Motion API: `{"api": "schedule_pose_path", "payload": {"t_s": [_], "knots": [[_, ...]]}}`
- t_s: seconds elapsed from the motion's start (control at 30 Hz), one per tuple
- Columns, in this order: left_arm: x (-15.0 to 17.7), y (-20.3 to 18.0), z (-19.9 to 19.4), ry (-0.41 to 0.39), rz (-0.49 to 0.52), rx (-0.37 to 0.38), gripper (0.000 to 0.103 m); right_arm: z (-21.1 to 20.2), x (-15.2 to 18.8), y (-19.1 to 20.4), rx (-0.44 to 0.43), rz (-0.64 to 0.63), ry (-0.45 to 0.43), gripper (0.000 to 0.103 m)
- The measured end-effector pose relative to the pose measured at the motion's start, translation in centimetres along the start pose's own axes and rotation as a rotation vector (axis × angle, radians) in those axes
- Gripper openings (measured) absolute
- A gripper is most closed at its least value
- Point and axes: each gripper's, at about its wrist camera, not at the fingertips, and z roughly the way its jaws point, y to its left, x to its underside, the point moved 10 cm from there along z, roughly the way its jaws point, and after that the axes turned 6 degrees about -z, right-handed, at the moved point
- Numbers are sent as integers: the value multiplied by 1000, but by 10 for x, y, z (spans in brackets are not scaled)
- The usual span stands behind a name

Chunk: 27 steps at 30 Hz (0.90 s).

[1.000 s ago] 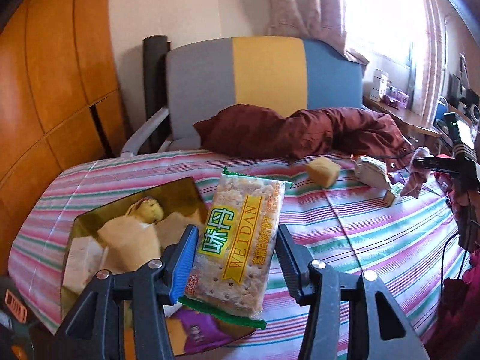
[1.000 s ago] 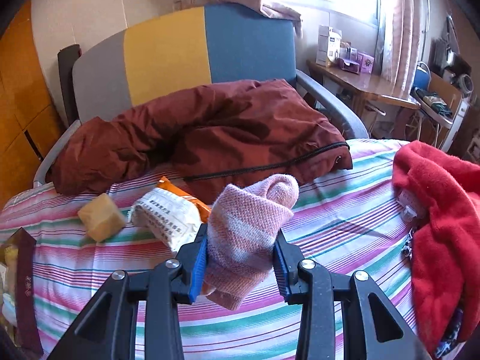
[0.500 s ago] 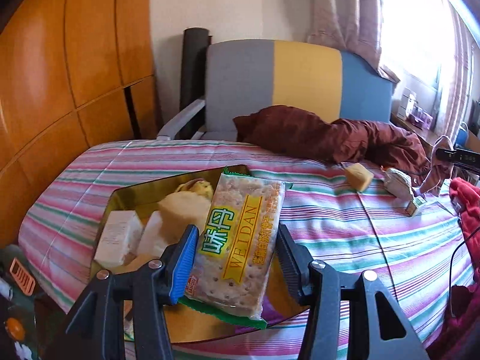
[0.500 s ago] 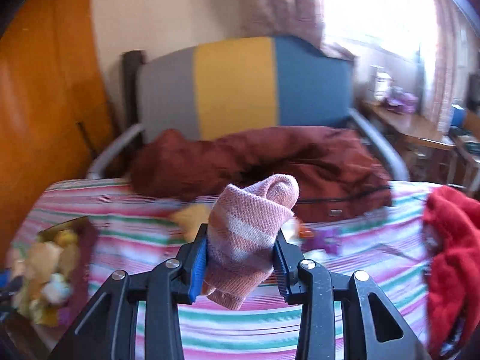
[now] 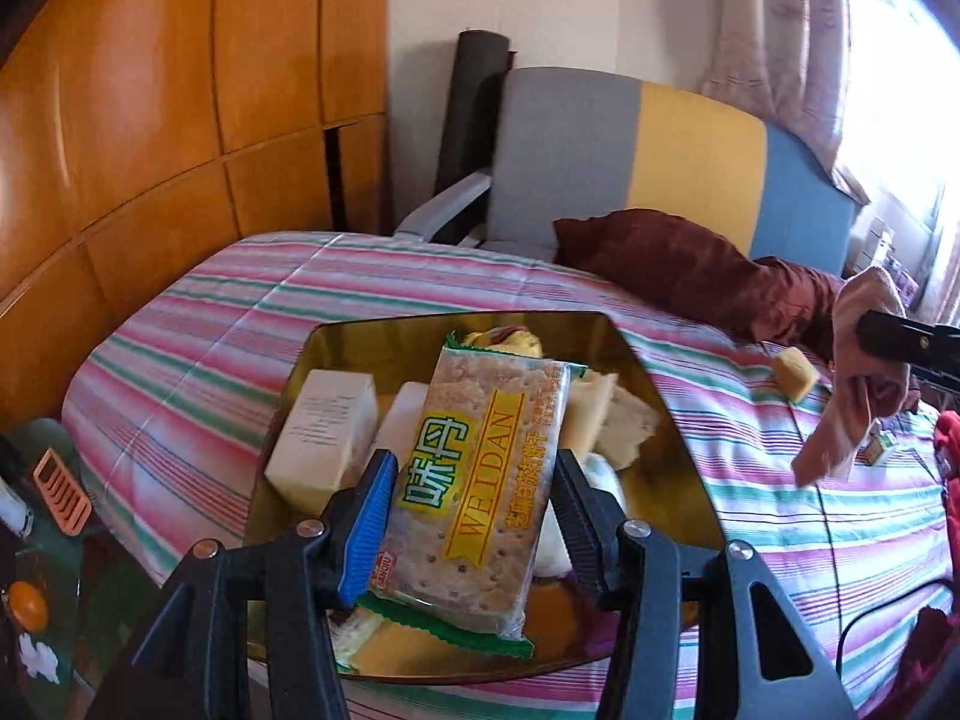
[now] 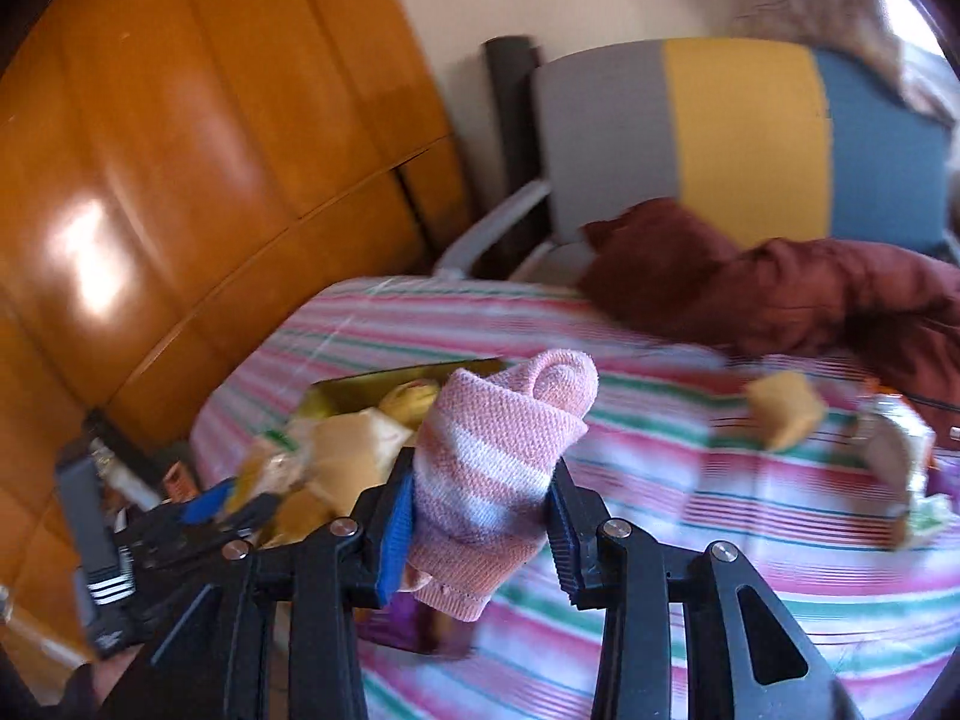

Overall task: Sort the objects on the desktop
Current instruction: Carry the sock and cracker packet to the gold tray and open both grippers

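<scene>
My left gripper (image 5: 474,516) is shut on a clear cracker packet (image 5: 480,480) with a yellow label, held above a gold tray (image 5: 672,420). The tray carries a white box (image 5: 324,426), pale wrapped snacks and other packets. My right gripper (image 6: 483,516) is shut on a folded pink-and-white striped sock (image 6: 498,462); the same sock (image 5: 852,372) appears at the right edge of the left wrist view. In the blurred right wrist view the gold tray (image 6: 336,390) sits lower left, with the left gripper (image 6: 204,516) over it.
The striped cloth (image 5: 228,324) covers the surface. A dark red jacket (image 5: 690,270) lies at the back before a grey, yellow and blue chair (image 5: 660,150). A yellow sponge cube (image 5: 795,372) and a white packet (image 6: 894,450) lie to the right. A wooden wall (image 5: 150,120) stands left.
Both grippers have swung left. The tray has moved under the cracker packet in the left wrist view, and it has come into the right wrist view. Both grips are unchanged.
</scene>
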Motion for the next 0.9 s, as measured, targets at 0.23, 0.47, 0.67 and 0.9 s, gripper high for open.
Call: {"api": "schedule_pose_path", "payload": {"t_s": [0.23, 0.47, 0.67, 0.9], "knots": [[4, 29, 17, 36, -66, -24, 53, 38, 0, 47, -95, -16, 47, 41], [12, 38, 17, 38, -91, -1, 67, 82, 21, 77, -138, -92, 169, 66], [16, 43, 16, 47, -115, 2, 67, 95, 36, 70, -132, -56, 204, 67], [5, 32, 1, 4, -74, -11, 67, 81, 39, 54, -104, -16, 176, 67]]}}
